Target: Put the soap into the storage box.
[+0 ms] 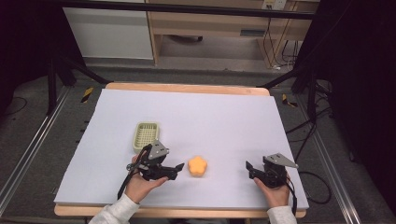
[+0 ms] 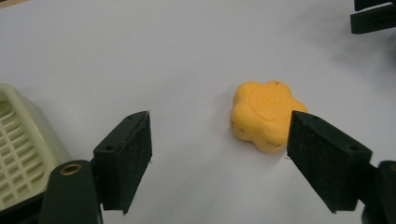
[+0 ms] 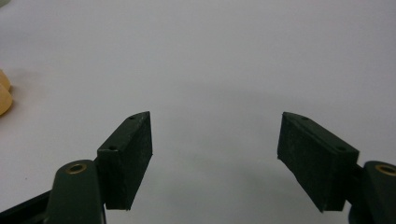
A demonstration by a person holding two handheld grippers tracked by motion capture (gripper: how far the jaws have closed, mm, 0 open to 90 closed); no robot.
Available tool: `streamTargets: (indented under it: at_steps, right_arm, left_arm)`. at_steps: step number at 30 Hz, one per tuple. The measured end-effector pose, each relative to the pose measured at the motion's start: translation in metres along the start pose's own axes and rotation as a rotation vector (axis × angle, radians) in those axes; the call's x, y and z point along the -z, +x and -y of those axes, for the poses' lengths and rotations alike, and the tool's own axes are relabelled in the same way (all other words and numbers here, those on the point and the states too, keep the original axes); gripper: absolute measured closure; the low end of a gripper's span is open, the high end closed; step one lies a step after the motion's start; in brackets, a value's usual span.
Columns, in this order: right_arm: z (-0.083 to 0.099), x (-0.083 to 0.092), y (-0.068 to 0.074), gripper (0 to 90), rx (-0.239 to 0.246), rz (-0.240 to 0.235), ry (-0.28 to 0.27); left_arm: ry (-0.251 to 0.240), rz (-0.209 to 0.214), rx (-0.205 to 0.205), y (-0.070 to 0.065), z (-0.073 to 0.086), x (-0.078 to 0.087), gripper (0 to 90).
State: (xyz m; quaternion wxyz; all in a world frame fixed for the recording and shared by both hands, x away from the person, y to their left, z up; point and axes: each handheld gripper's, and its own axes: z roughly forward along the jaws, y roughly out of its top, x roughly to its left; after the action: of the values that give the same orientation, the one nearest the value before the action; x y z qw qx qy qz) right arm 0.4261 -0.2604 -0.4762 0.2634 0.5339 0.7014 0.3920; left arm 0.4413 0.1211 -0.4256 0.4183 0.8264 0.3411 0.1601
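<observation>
Orange, flower-shaped soap lies flat on the white sheet covering the table, near the front edge, roughly mid-way btwn the two grippers. Nothing touches it.

Left gripper sits just left of the soap, held in the person's left hand, jaws pointing right toward the soap. In the left gripper view the jaws are spread wide w/ nothing btwn the pads; the soap lies just past the tips, closer to the right-hand pad, w/ a small gap of bare sheet still showing. Soap top has a round embossed stamp & a few dark specks along the side.

Pale green slotted soap dish stands on the sheet just beyond the left gripper, farther from the person, left of the soap & apart from it. Its corner also shows at the lower left of the left gripper view.

Right gripper is well to the right of the soap, held in the right hand, low over the sheet, jaws pointing left. In the right gripper view its jaws stand apart, empty, bare sheet btwn them; an edge of the soap peeks in at far left.
</observation>
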Motion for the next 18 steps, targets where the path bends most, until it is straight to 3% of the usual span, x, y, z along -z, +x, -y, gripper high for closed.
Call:
streamTargets:
  at_steps: [18]
  right_arm:
    - [0.000, -0.001, 0.000, 26.7, 0.000, -0.002, 0.005]
  left_arm:
    - [0.050, 0.045, -0.050, -0.017, -0.016, -0.025, 21.1]
